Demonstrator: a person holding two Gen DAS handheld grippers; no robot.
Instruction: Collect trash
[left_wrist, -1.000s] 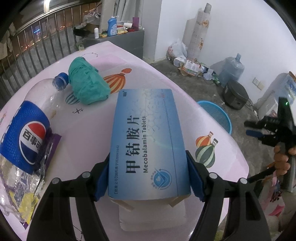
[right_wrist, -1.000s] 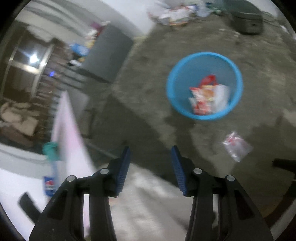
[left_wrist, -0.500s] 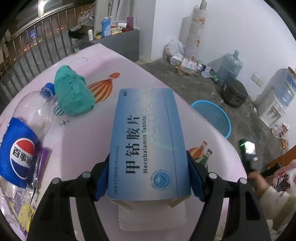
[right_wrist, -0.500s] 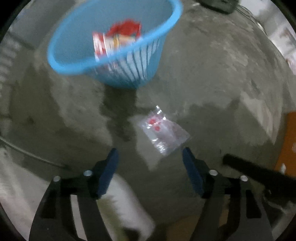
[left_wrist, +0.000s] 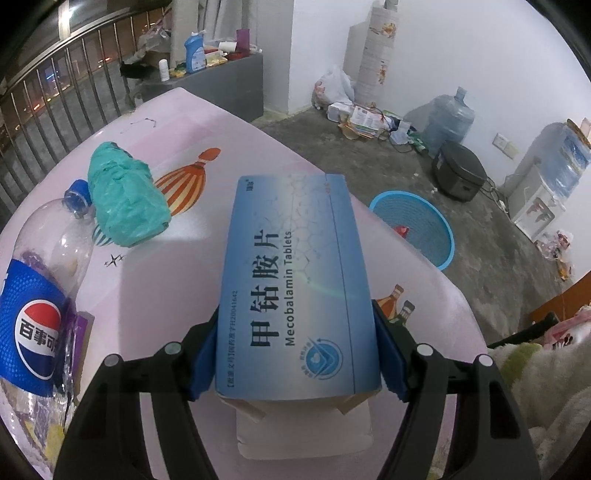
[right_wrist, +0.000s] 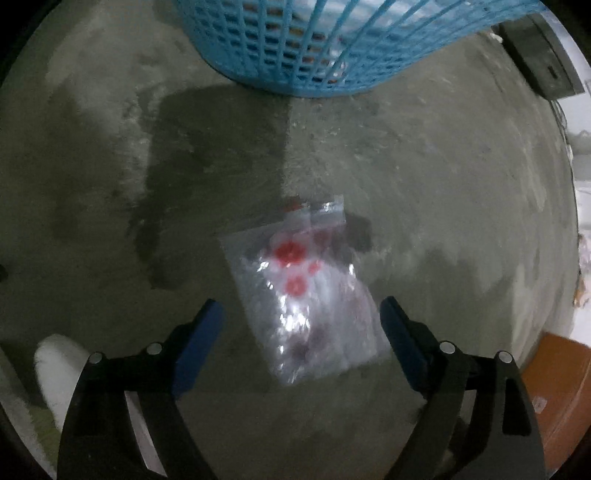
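Right gripper (right_wrist: 301, 325) jaws, just opening wide, are straddling the floor bag (right_wrist: 303, 291); next, pinching it; left gripper (left_wrist: 295, 354) is clamping the box (left_wrist: 295, 284)

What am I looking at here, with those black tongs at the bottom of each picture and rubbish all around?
No robot: a person carries a two-finger gripper in each hand, each with a camera looking along its fingers. In the left view, the left gripper clamps a blue tablet box above a pink table with a Pepsi bottle and a green bag. In the right view, the right gripper, its jaws just opened wide, points down at a clear plastic bag on the concrete floor near the blue basket.
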